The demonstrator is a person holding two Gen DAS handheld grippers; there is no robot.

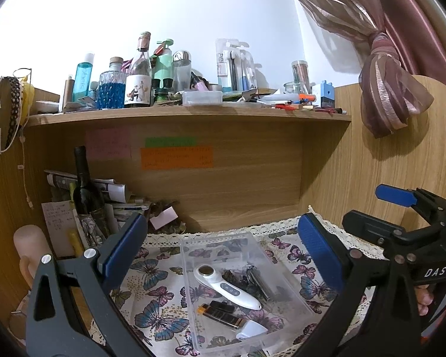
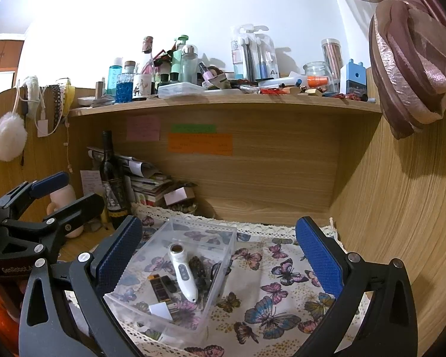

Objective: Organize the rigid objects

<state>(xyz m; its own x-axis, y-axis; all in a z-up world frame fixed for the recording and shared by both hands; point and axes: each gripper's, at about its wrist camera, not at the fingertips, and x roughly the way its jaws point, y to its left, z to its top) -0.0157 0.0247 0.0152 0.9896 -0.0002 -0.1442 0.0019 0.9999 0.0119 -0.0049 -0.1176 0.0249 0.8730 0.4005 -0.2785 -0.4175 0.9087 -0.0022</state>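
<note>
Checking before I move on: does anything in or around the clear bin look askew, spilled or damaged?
Nothing looks spilled or broken. The bin sits slightly skewed on the butterfly cloth. The white device lies diagonally inside, among small dark items. Both grippers, left and right, are open and empty.

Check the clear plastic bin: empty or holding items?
Holding items: the clear plastic bin contains a white handheld device and a lighter.
</note>
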